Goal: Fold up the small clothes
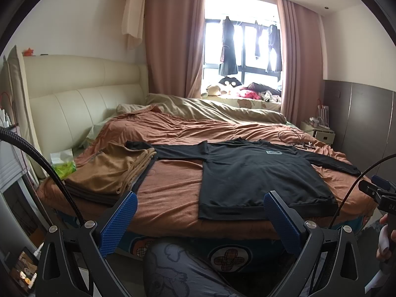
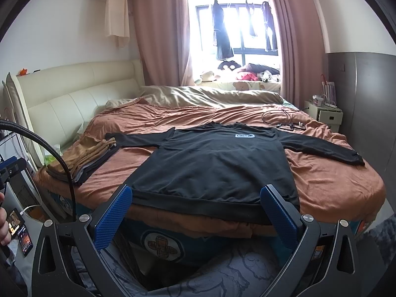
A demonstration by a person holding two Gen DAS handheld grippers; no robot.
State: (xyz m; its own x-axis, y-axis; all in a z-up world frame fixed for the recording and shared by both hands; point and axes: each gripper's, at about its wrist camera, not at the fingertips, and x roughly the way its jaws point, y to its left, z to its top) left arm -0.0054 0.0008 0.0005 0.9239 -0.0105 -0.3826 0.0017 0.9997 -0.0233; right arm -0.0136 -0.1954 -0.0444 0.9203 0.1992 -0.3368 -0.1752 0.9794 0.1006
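Note:
A black long-sleeved shirt (image 1: 257, 173) (image 2: 217, 165) lies flat on the bed, face up, both sleeves spread out sideways and its hem at the near edge. A small white label shows on its chest. Left of it sits a stack of folded clothes (image 1: 109, 173) (image 2: 84, 160), tan on top and grey beneath. My left gripper (image 1: 200, 212) is open, held short of the bed in front of the hem's left part. My right gripper (image 2: 196, 209) is open too, just before the hem's middle. Neither holds anything.
The bed (image 2: 334, 188) has a rust-brown cover and a rumpled beige duvet (image 1: 210, 106) at the far side. Cables (image 2: 282, 120) lie beyond the shirt's right shoulder. A green tissue pack (image 1: 63, 164) sits left of the stack. A person's patterned trouser leg (image 1: 183, 269) is below me.

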